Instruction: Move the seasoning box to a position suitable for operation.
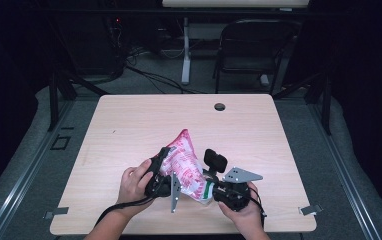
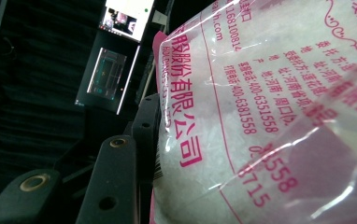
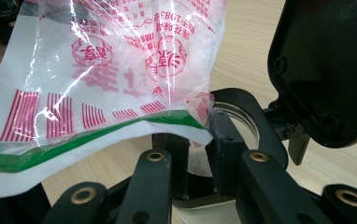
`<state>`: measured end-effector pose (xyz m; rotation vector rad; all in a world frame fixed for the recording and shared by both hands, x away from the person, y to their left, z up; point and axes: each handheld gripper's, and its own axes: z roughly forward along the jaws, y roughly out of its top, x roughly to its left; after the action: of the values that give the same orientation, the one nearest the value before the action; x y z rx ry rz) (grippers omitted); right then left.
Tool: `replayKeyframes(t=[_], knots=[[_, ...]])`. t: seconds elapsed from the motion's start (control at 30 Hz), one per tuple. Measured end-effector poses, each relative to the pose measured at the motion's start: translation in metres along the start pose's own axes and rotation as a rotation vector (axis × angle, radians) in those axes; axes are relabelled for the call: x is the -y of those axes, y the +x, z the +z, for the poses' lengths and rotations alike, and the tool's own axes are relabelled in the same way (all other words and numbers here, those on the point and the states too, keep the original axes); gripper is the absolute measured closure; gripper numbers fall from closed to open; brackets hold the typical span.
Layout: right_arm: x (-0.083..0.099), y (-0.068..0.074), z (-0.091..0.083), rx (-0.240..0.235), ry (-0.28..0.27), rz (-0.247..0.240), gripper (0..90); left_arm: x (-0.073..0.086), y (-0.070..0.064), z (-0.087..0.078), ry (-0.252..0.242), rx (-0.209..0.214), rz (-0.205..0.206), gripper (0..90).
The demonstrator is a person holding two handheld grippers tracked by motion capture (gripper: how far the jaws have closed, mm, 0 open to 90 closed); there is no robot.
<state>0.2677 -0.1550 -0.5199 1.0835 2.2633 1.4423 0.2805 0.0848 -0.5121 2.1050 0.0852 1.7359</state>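
Low centre of the high view, the left gripper (image 1: 160, 172) clamps the pink-printed clear plastic bag of white crystals (image 1: 185, 165) while the right gripper (image 1: 218, 186), jaws together on its green-edged corner (image 3: 191, 122), steadies it over the table (image 1: 129, 130), mid-pour I'd judge, needing a tilt.

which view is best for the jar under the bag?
Right gripper view: the jar shows its open round rim with a black flip lid raised, below the bag's green-edged corner, beyond the right gripper. High view gives a small glimpse of lid. In the left gripper view, bag print sits close to the lens.
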Motion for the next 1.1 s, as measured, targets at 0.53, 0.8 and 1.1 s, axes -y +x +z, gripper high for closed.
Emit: replayKeyframes(t=[0.53, 0.8, 1.1], knots=[[-0.0003, 0.0004, -0.0007, 0.006, -0.006, -0.003, 74.7, 0.0011, -0.0013, 0.0005, 0.006, -0.003, 0.024, 61.4], [-0.0001, 0.0019, -0.0018, -0.003, -0.011, -0.011, 75.1, 0.0043, -0.0011, 0.0017, 0.022, 0.007, 0.034, 61.6], [-0.0004, 0.0032, -0.0038, -0.002, -0.01, -0.024, 81.5, 0.0048, -0.0008, 0.0017, 0.019, -0.002, 0.036, 61.8]])
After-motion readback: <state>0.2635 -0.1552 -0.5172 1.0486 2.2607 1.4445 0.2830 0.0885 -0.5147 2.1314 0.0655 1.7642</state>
